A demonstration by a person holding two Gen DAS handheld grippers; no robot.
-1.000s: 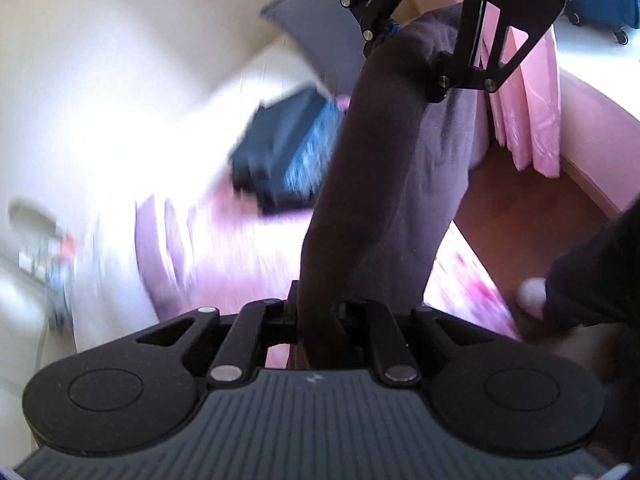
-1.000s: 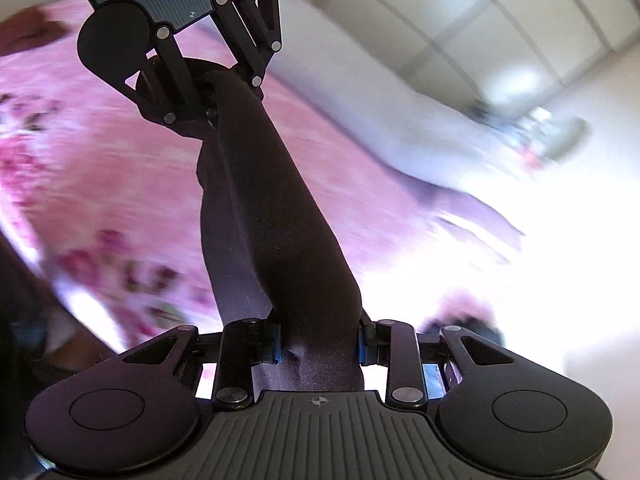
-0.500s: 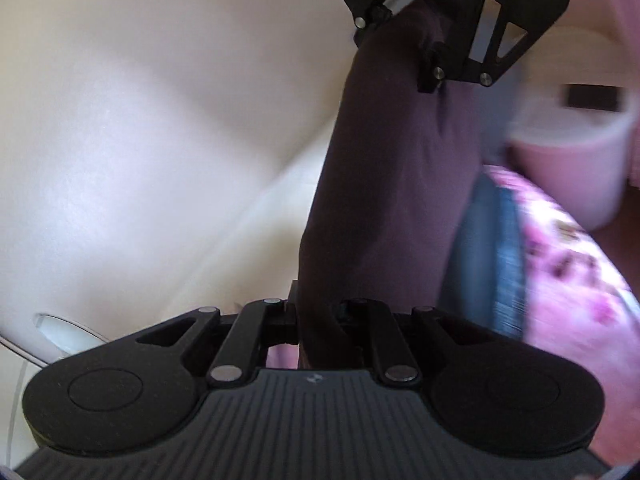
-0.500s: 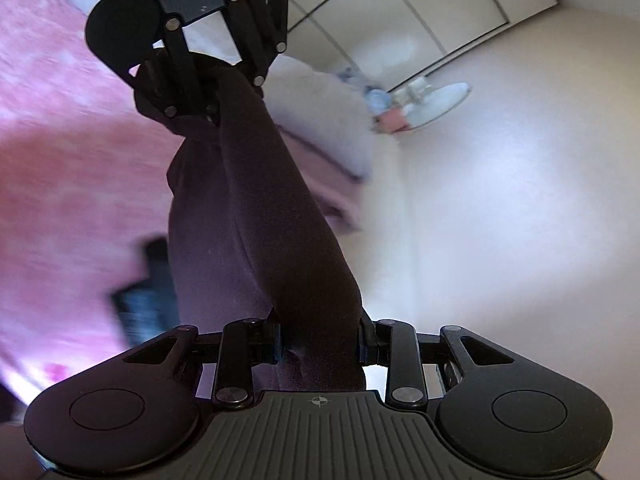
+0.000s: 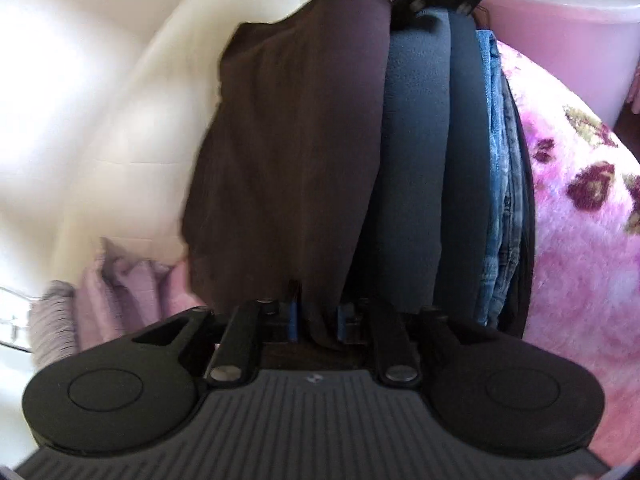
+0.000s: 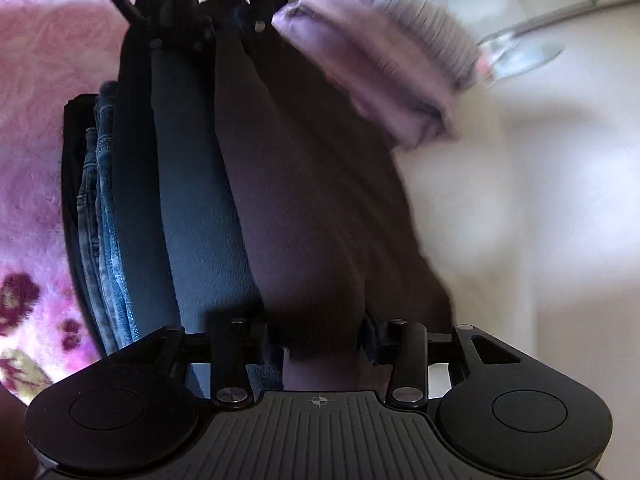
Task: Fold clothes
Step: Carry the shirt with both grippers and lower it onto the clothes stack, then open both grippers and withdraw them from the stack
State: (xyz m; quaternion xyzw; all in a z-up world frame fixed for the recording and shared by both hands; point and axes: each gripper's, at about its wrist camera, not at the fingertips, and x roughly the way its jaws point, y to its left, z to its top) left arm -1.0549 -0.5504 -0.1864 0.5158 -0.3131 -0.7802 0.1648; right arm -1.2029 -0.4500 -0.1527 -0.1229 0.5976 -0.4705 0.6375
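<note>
A folded dark maroon garment (image 5: 288,152) stretches between my two grippers. My left gripper (image 5: 316,320) is shut on one end of it, and my right gripper (image 6: 320,344) is shut on the other end (image 6: 320,216). The garment lies against the top of a stack of folded clothes: dark grey pieces (image 5: 416,168) and blue jeans (image 5: 500,184). The stack also shows in the right wrist view (image 6: 132,200). Each gripper shows at the top of the other's view, partly cut off.
The stack rests on a pink floral blanket (image 5: 580,208). A lilac folded knit (image 6: 384,76) lies beside the stack. A pale pink tub (image 5: 568,28) stands beyond the blanket. A cream wall (image 5: 80,92) is close on one side.
Both grippers have swung round and come down with the maroon garment, from hanging in the air over the bed to lying against the stack of folded clothes.
</note>
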